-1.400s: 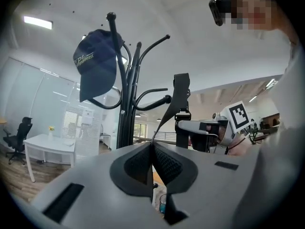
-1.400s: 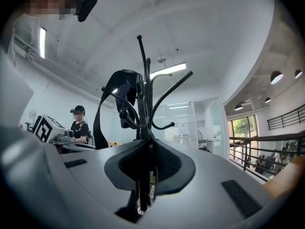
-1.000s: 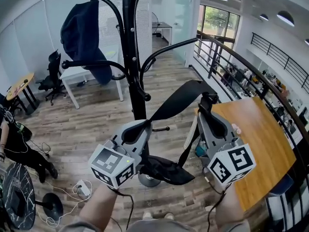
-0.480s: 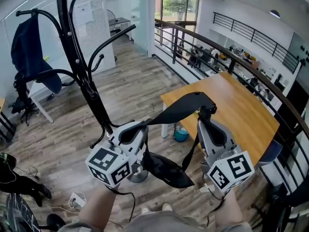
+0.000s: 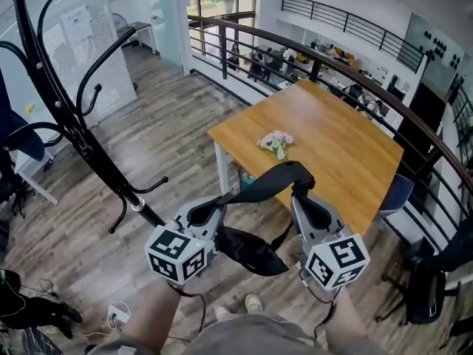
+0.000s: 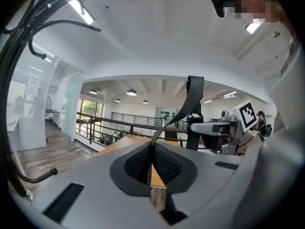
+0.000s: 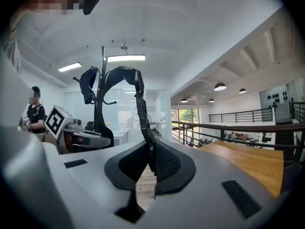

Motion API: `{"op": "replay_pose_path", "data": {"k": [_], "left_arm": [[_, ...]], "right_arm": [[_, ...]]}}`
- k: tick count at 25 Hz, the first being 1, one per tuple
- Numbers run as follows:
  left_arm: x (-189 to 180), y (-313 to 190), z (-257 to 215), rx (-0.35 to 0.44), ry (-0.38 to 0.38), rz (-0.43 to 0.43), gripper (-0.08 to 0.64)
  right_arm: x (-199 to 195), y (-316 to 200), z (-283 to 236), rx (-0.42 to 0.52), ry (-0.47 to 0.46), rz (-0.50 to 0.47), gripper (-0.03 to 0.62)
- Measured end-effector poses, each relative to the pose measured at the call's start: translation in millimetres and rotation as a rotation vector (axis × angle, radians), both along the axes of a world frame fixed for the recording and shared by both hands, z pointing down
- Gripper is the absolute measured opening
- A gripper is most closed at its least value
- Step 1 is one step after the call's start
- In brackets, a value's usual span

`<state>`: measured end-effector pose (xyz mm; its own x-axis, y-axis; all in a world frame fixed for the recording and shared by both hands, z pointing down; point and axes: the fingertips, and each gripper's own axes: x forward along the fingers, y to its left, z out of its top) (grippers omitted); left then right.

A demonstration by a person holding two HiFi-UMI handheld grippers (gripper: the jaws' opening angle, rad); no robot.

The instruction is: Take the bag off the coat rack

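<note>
The black bag (image 5: pixel 248 251) hangs in the air between my two grippers, clear of the black coat rack (image 5: pixel 77 135) at the left. Its wide strap (image 5: pixel 271 182) arches from one gripper to the other. My left gripper (image 5: pixel 221 200) is shut on one end of the strap (image 6: pixel 191 98), which rises from between its pads. My right gripper (image 5: pixel 301 191) is shut on the other end, and the strap (image 7: pixel 138 98) loops up from its jaws. In the right gripper view the coat rack (image 7: pixel 100 101) stands behind, with a dark coat on it.
A wooden table (image 5: pixel 332 150) with a small bunch of flowers (image 5: pixel 275 143) stands just ahead of the grippers. A black railing (image 5: pixel 310 54) runs behind it. A navy coat (image 5: pixel 16 137) hangs at the left edge. Cables and a power strip (image 5: pixel 118 316) lie on the floor.
Both grippers have carried the bag away from the rack toward the table. The rack has slid to the left of the head view and the table has come into the middle.
</note>
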<state>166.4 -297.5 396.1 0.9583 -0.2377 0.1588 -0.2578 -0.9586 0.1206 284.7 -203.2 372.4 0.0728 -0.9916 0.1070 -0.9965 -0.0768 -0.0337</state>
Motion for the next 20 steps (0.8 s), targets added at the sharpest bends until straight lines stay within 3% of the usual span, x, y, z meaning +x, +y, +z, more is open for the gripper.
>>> {"op": "replay_pose_path", "data": {"k": [9, 20], "left_arm": [[15, 22, 43, -0.051, -0.082, 0.051, 0.017], [14, 29, 44, -0.068, -0.081, 0.053, 0.017]], "right_arm": [[14, 32, 47, -0.100, -0.050, 0.076, 0.049], [15, 38, 47, -0.100, -0.064, 0.081, 0.049]]}}
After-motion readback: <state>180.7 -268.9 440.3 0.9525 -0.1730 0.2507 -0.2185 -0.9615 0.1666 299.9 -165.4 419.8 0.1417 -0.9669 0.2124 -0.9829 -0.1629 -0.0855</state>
